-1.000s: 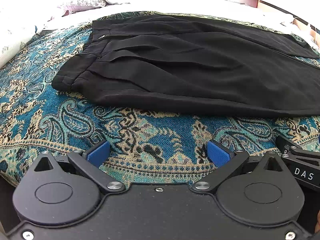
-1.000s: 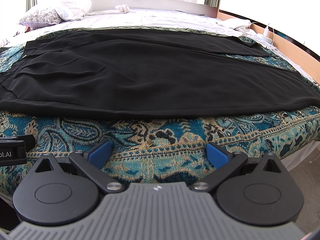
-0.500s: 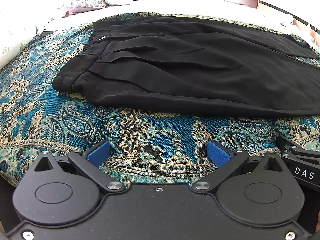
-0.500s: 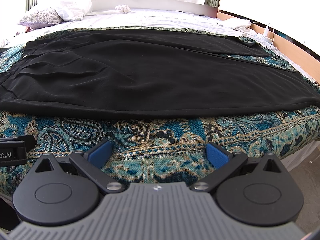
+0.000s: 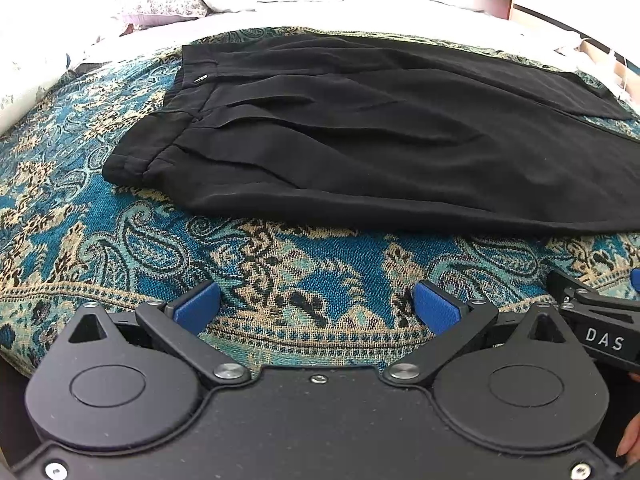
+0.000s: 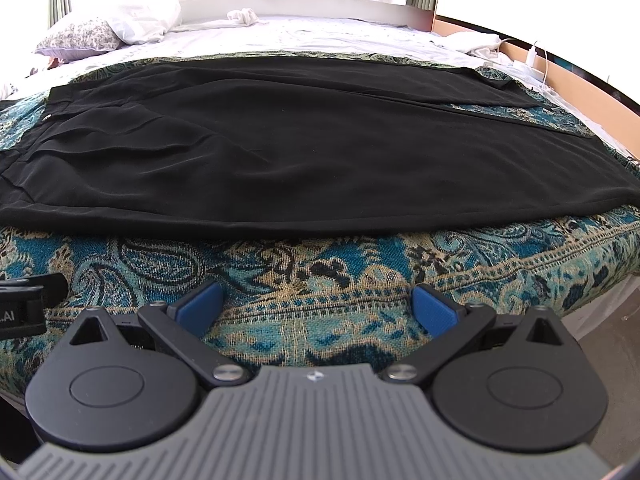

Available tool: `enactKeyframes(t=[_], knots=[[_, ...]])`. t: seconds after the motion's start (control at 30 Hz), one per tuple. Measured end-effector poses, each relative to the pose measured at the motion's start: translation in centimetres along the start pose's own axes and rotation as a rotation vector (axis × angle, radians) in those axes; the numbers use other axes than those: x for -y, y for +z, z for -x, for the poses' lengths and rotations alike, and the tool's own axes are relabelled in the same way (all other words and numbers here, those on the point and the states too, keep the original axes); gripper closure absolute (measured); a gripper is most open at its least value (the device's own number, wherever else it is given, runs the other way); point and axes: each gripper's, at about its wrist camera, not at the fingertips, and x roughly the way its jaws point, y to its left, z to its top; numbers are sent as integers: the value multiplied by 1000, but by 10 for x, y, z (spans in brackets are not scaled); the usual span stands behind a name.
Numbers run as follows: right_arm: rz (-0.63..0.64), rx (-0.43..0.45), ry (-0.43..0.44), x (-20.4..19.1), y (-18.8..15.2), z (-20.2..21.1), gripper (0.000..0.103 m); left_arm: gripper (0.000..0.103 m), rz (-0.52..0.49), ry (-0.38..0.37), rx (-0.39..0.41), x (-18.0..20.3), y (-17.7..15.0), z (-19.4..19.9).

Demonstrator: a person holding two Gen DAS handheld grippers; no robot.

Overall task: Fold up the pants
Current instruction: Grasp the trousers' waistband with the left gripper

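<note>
Black pants (image 5: 380,136) lie flat on a blue paisley blanket (image 5: 120,248), waistband at the left, legs running off to the right. In the right wrist view the pants (image 6: 300,152) span the whole width, with the two legs slightly apart at the far right. My left gripper (image 5: 318,306) is open and empty, hovering over the blanket short of the pants' near edge. My right gripper (image 6: 316,306) is open and empty, also short of the near edge. The right gripper's body (image 5: 600,332) shows at the left view's right edge.
The blanket (image 6: 500,256) covers a bed with white sheets (image 6: 320,36) and pillows (image 6: 104,28) behind. The bed's front edge runs just under both grippers. A wooden side rail with a white cable (image 6: 536,60) is at the right. Floor (image 6: 600,340) shows at the lower right.
The left gripper has drifted very slightly; the right gripper has not moved. The pants lie as before.
</note>
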Motion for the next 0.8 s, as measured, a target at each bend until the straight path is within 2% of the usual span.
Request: enactKeyframes(t=[0.07, 0.13, 0.3, 0.4, 0.47, 0.53, 0.6, 0.8], knots=[[4, 0, 4, 0, 2, 1, 0, 4, 21, -19, -8, -5, 3, 1], [-7, -1, 9, 2, 6, 4, 0, 13, 43, -37, 0, -13, 8, 5], [-116, 41, 49, 17, 14, 11, 0, 14, 148, -64, 82, -44, 28, 18], [-149, 90, 38, 25, 21, 17, 0, 16, 250, -51, 120, -68, 39, 19], [-161, 117, 16, 31, 26, 19, 0, 23, 303, -36, 127, -85, 47, 13], [-171, 135, -8, 39, 30, 18, 0, 33, 336, -8, 128, -99, 52, 5], [-185, 143, -37, 47, 34, 16, 1, 38, 368, 19, 126, -112, 56, -3], [-257, 147, -107, 81, 41, 7, 3, 39, 449, 64, 137, -132, 59, -22]])
